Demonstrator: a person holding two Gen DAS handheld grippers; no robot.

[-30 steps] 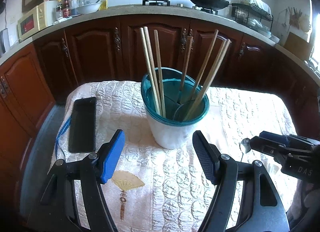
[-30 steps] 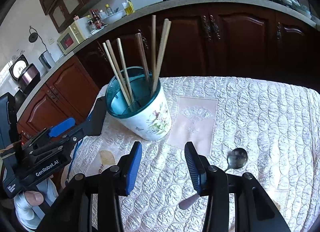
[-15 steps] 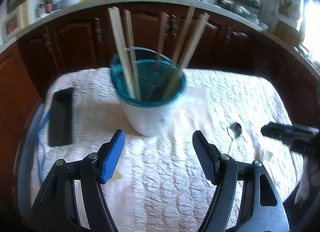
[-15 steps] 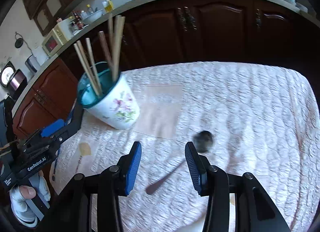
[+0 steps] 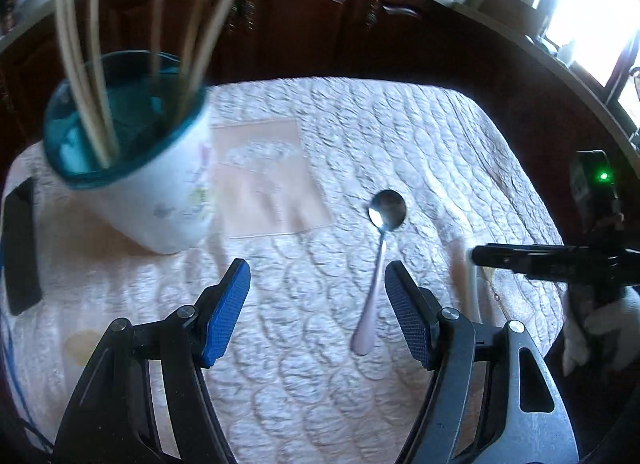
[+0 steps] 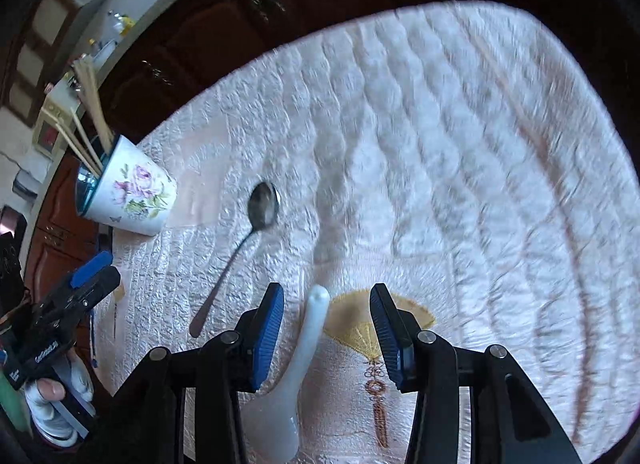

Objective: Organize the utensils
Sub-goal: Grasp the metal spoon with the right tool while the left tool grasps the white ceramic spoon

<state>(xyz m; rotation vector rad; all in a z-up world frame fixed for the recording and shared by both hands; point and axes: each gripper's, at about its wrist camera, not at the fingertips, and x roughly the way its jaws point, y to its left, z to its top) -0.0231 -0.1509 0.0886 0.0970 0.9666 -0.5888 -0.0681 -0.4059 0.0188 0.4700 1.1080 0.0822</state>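
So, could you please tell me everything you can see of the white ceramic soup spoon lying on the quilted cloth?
The white ceramic soup spoon is glossy and one-piece, with a thick curved handle ending in a rounded tip and a wide bowl nearest the camera, partly hidden behind the tongs' frame. It lies flat on the pale pink quilted tablecloth, beside an embroidered gold fan. Its handle points away between the open right tongs, whose blue pads do not touch it. In the left view only a blurred strip of it shows.
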